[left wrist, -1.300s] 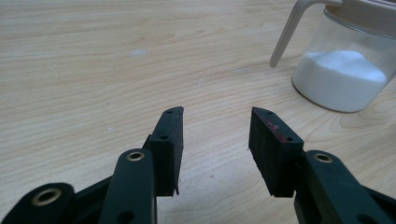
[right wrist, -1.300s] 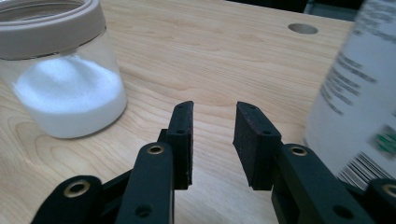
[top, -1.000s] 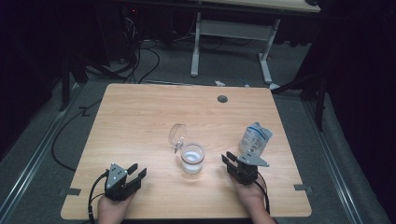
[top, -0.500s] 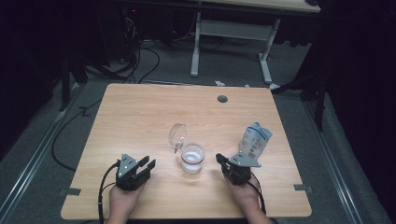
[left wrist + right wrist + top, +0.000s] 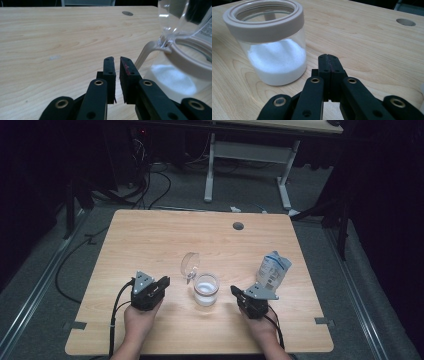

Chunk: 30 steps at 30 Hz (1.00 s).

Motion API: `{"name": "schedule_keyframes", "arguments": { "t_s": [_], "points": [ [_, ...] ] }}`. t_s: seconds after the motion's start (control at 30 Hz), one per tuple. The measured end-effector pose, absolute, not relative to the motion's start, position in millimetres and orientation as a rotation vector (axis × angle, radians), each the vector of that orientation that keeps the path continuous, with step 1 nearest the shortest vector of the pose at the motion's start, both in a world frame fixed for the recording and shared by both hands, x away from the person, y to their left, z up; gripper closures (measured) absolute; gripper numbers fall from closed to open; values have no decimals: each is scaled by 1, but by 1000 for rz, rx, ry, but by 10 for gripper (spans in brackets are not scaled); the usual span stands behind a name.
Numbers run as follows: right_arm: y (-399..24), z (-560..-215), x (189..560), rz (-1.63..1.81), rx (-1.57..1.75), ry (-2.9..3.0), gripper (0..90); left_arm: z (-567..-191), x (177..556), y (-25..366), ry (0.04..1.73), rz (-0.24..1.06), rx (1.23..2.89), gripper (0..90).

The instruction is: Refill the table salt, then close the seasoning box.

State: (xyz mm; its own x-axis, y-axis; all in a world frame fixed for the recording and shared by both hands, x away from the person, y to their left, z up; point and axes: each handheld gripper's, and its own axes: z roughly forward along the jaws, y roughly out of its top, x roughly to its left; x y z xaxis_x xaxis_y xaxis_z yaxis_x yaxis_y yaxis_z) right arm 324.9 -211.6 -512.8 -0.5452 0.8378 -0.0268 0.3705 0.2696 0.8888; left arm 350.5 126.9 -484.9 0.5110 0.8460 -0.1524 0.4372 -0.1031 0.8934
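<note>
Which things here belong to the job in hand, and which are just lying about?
In the job: open jar of white powder, its flipped-up clear lid, left claw, right claw.
Lying about: upright pouch beside the right hand; table with its cable hole.

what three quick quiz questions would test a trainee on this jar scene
1. True or false: the jar on the table holds white powder.
2. Which hand-held gripper has its jaws pressed fully together: A the left hand-held gripper, B the right hand-held gripper?
3. What stands behind the right hand-held gripper in the high view?

Key
1. True
2. B; the left one has just been closing, a thin gap remains, nothing between.
3. A blue and white pouch.
</note>
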Motion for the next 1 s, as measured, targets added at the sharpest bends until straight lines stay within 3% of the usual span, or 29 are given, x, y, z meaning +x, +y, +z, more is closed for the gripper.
{"name": "schedule_keyframes", "arguments": {
  "t_s": [1.0],
  "points": [
    [-186, -518, 321, 1243, 1003, 2124, 899, -461, 363, 92, 1025, 453, 1679, 869]
  ]
}}
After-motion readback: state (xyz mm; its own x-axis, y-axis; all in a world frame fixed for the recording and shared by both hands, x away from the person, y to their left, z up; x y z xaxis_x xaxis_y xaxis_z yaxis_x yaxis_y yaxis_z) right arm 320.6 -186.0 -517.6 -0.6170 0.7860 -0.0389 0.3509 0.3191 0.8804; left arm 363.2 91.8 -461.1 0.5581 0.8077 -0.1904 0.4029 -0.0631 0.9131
